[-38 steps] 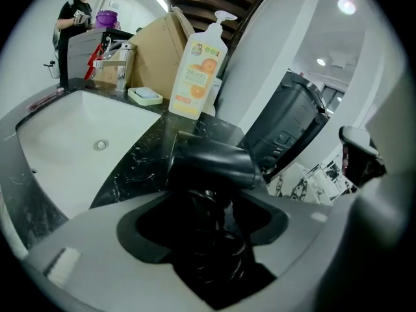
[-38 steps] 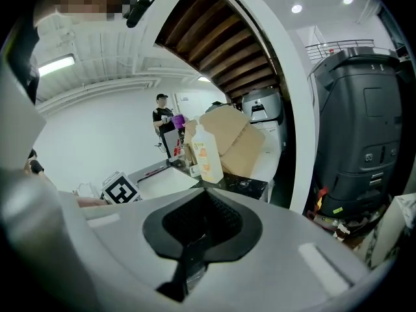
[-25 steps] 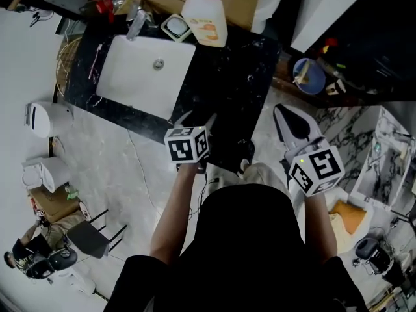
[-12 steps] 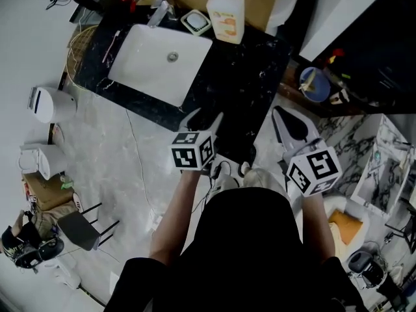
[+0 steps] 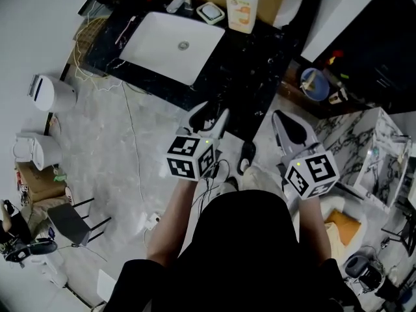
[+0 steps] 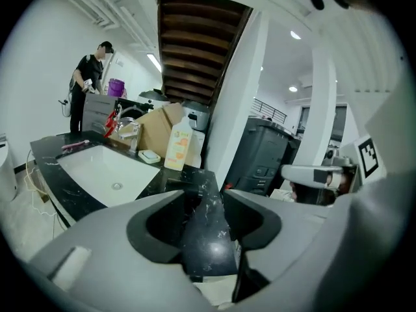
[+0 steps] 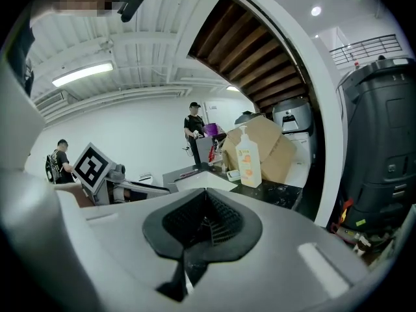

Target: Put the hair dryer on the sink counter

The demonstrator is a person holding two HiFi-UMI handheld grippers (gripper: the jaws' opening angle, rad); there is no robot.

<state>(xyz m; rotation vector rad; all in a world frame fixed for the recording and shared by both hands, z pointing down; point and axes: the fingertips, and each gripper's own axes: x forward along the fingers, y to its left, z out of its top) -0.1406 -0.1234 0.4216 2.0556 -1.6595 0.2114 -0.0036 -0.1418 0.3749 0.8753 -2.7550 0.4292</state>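
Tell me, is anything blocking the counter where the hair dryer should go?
Nothing visible does. The black counter beside the basin lies bare along its near side; the pump bottle and soap dish stand at its far edge. I cannot make out the hair dryer itself in any view.

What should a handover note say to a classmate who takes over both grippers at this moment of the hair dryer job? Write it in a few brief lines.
Left gripper: open, nothing between the jaws, which have just been closing partway.
Right gripper: shut, empty.
Things: the counter holds the sink and a soap bottle. The black thing low in front of the person, off the counter, is probably the hair dryer; it is hard to tell.
Done: nothing yet.
Left: grasp the hair dryer and set it on the bare counter right of the sink.
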